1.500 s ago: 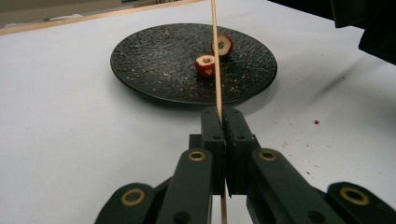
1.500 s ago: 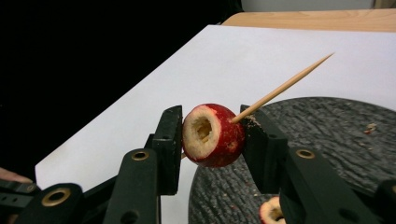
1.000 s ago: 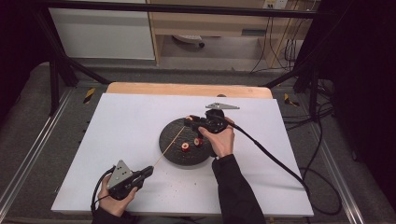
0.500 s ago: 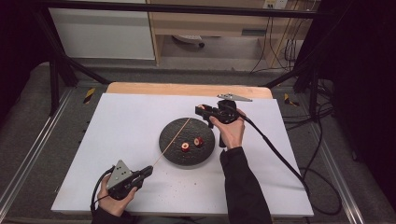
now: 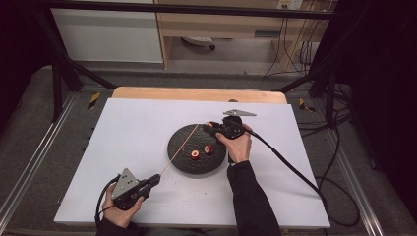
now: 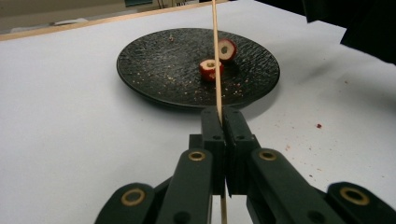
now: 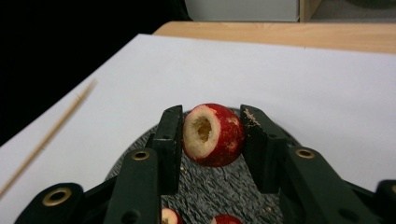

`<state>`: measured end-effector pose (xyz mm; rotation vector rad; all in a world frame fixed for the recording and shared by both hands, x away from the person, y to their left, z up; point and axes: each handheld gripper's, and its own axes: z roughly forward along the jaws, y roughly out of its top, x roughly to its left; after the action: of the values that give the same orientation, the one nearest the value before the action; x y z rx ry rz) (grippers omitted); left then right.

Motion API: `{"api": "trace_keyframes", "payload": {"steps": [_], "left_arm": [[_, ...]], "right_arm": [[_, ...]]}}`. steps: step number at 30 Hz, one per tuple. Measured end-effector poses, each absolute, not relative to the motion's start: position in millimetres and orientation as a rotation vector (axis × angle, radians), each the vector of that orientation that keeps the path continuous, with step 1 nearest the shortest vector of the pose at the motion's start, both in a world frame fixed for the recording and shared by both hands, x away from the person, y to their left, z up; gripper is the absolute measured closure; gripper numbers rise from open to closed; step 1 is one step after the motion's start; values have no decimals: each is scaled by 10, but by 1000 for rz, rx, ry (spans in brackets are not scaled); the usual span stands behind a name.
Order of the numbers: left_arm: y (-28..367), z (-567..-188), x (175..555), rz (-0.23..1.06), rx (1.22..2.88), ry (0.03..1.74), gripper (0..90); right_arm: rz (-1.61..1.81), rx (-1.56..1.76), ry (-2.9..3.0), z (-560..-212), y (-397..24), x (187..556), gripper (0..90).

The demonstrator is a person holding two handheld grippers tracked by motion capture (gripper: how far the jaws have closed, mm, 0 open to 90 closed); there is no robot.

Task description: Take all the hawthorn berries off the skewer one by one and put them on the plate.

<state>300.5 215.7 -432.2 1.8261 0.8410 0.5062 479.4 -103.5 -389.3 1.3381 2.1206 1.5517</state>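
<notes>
Cored red fruit (image 7: 214,135), clamped in the right gripper (image 5: 214,130), has moved from above the round black textured plate (image 5: 179,142) to the tip of the thin wooden skewer (image 5: 181,146) pinched in the fully closed left gripper (image 5: 153,180), so threading looks imminent.

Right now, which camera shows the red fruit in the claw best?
The right gripper view: the cored red fruit sits large between the right gripper's jaws, its hollow showing. In the high view the fruit is hidden at the right gripper. The left gripper view shows two other fruits on the black plate.
</notes>
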Motion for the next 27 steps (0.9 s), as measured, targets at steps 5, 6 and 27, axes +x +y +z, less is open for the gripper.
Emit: {"api": "trace_keyframes", "payload": {"steps": [5, 6, 27], "left_arm": [[2153, -4326, 3007, 505, 1829, 842, 884], [2152, -4327, 3007, 504, 1828, 843, 884], [2146, -4336, 3015, 499, 1840, 845, 884]], "right_arm": [[1507, 1341, 2168, -4069, -947, 4802, 617], [1500, 1341, 2175, -4101, -931, 4805, 617], [1373, 1341, 2281, -4485, -783, 4833, 594]]}}
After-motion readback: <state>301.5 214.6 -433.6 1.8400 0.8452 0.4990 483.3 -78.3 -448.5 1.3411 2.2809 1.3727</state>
